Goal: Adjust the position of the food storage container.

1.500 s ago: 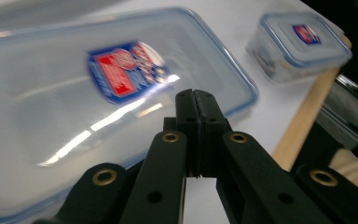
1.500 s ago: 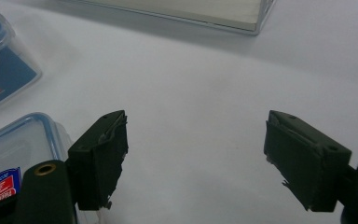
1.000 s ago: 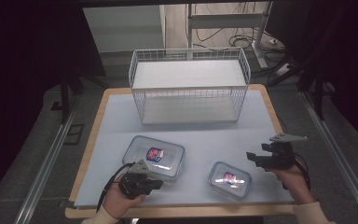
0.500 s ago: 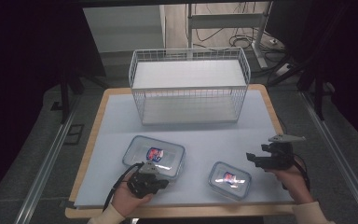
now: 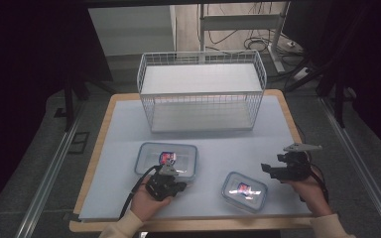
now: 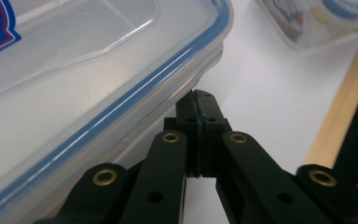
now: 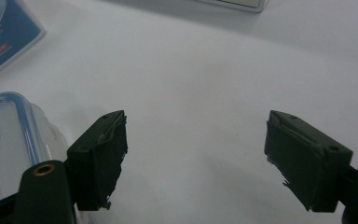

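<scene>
while gripped low in the person's left hand [image 5: 141, 204] at the near edge of the table [image 5: 104, 129], left gripper [image 5: 174, 184] angled toward the far right, jaws pressed flat together with nothing between them, tips just under the near rim of the large container [image 5: 151, 157], seemingly touching its underside lip in the left gripper view. large container [image 6: 74, 93] rectangular with rounded corners, translucent plastic, blue seal line round the lid, blue and red label on top; lying near the table's middle, left of centre. right gripper [image 5: 273, 171] raised slightly off the surface at the near right, held in the right hand [image 5: 310, 191], pointing left, jaws spread wide and empty, grey three-cornered plate on top. small container [image 5: 244, 191] same clear plastic and blue rim, sitting near and just left of the right gripper; its corner just beside one jaw in the right gripper view [image 7: 9, 135], not touching. table top covered by a smooth white mat [image 5: 218, 148] with a pale wood border. white wire basket [image 5: 202, 91], open grid sides, standing at the far middle, well apart from both grippers. black cable [image 5: 131, 191] trailing from the left gripper over the hand.
</scene>
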Motion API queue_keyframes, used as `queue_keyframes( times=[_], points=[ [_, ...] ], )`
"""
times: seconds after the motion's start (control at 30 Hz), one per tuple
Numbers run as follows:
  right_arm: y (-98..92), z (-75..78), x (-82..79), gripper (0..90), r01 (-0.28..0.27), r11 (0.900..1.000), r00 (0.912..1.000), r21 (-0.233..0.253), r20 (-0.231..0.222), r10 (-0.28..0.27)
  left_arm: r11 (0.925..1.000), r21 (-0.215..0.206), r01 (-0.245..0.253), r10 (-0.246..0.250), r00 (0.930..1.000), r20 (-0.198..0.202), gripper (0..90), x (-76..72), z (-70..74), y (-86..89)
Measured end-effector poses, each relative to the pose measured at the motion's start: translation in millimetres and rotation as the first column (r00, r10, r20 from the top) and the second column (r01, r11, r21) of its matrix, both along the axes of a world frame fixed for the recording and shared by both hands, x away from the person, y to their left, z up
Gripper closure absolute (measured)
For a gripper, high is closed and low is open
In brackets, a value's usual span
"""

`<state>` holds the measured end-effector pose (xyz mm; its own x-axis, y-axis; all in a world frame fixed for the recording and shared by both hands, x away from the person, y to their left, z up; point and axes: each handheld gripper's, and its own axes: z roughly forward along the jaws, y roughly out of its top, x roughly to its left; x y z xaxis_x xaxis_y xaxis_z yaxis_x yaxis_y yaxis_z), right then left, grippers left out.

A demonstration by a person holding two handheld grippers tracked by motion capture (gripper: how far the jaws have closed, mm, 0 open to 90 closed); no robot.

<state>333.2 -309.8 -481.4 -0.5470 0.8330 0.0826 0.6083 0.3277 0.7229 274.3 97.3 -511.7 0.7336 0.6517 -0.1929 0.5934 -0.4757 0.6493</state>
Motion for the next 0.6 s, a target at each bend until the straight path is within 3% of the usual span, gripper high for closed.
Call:
queue_keyframes(
  times=[0.37,0.47,0.6],
  points=[
    [-0.9,-0.8,0.3,20.5,0.002,1.000,1.0000,-0.005,0.001,-0.002,0.9999,-0.005,-0.012,0.012,0.9999,0.004,90.0,15.8,0.1,-17.2],
    [-1.1,-0.8,0.3,20.5,0.002,1.000,1.0000,-0.006,0.001,-0.002,0.9999,-0.007,-0.014,0.014,0.9998,0.013,90.0,13.4,2.0,-15.9],
    [-0.6,-0.8,0.0,20.5,0.001,1.000,1.0000,-0.009,0.001,-0.001,0.9981,-0.059,-0.016,0.017,0.9996,0.021,90.0,1.5,15.5,-3.3]
  ],
)
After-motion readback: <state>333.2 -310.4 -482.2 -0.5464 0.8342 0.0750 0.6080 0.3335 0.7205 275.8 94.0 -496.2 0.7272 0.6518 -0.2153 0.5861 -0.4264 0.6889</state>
